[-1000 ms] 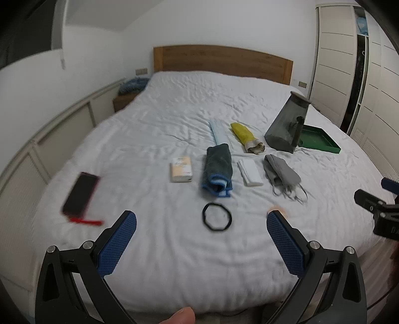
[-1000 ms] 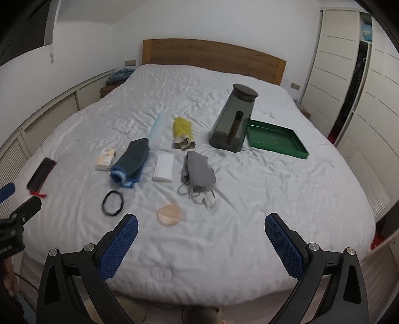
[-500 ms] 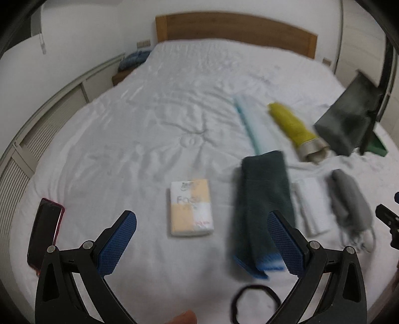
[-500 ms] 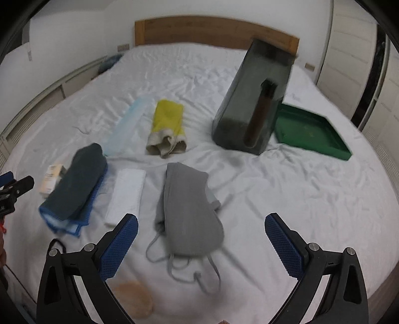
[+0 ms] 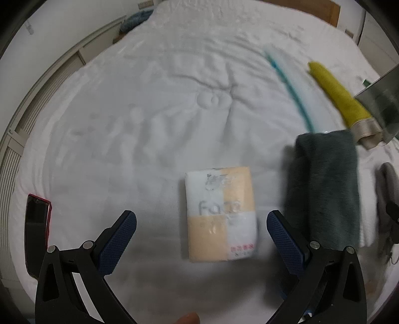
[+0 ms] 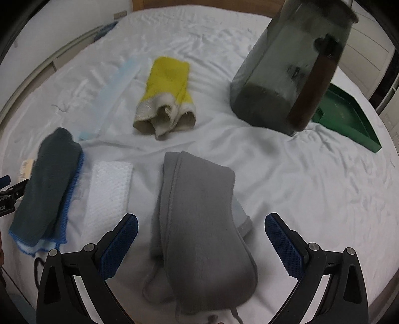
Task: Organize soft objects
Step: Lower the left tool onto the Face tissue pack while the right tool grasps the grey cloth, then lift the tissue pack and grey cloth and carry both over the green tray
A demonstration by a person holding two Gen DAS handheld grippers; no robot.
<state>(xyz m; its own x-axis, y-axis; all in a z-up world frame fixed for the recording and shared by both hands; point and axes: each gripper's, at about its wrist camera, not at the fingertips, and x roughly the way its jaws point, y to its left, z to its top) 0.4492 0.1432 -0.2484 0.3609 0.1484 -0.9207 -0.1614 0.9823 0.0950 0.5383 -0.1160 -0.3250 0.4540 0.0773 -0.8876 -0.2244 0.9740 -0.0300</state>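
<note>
My left gripper [image 5: 200, 228] is open just above the bed, with a white-and-peach tissue pack [image 5: 220, 215] lying between its fingers. A dark grey towel with blue trim [image 5: 324, 184] lies just right of it. My right gripper [image 6: 200, 234] is open over a grey fabric item with strings [image 6: 199, 224], which lies between its fingers. In the right wrist view, the dark towel [image 6: 47, 187], a white folded cloth [image 6: 109, 189], a yellow glove [image 6: 165, 94] and a light blue strip [image 6: 112, 87] lie on the white sheet.
A dark translucent jug [image 6: 289, 72] stands at the back right, with a green tray [image 6: 346, 117] behind it. A black-and-red phone [image 5: 37, 224] lies at the bed's left edge. The wooden headboard [image 5: 311, 7] is at the far end.
Both grippers have moved forward and down toward the bed. The tissue pack now lies between the left fingers and the grey fabric item between the right fingers. Both stayed open.
</note>
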